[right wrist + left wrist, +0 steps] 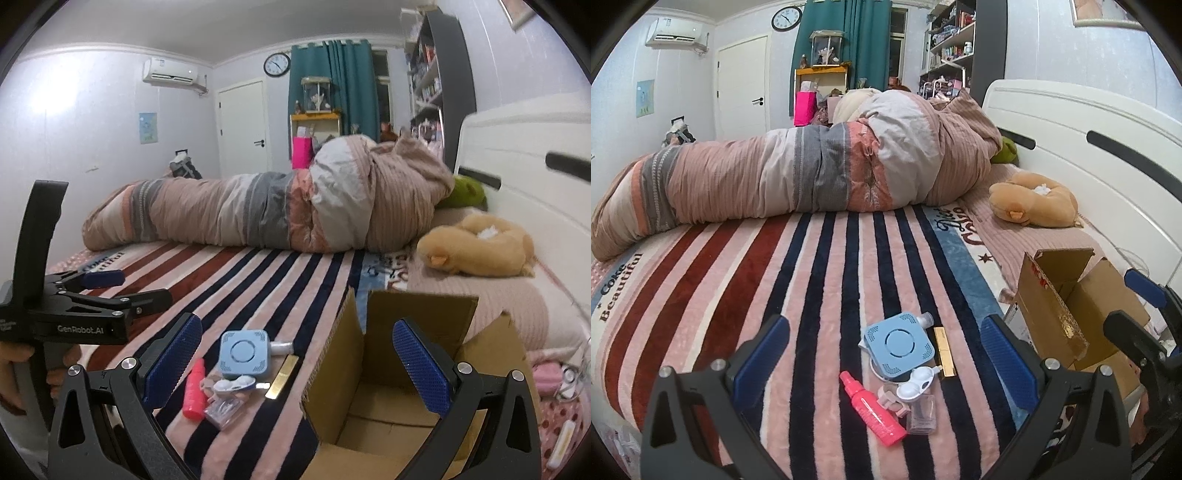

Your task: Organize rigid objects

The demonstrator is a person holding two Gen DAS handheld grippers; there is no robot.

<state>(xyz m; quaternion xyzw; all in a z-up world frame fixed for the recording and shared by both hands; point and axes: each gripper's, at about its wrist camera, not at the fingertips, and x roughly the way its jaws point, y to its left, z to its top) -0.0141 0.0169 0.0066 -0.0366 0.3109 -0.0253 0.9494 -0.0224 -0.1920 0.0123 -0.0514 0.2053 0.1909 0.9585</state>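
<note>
Striped bedding [827,280] carried a cluster just ahead of the wide-open, empty left gripper [882,354], its pink spray bottle [877,411] nearest, probably light, stiff and slick, best pinched mid-body, while the right gripper [297,360], equally spread, hovered beside the open cardboard box [369,417].

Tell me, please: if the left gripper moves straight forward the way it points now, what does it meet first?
Most likely the light blue square case, which lies between the open fingers of the left gripper, with the pink bottle nearer and lower. Depth is unclear in this fisheye view.
</note>
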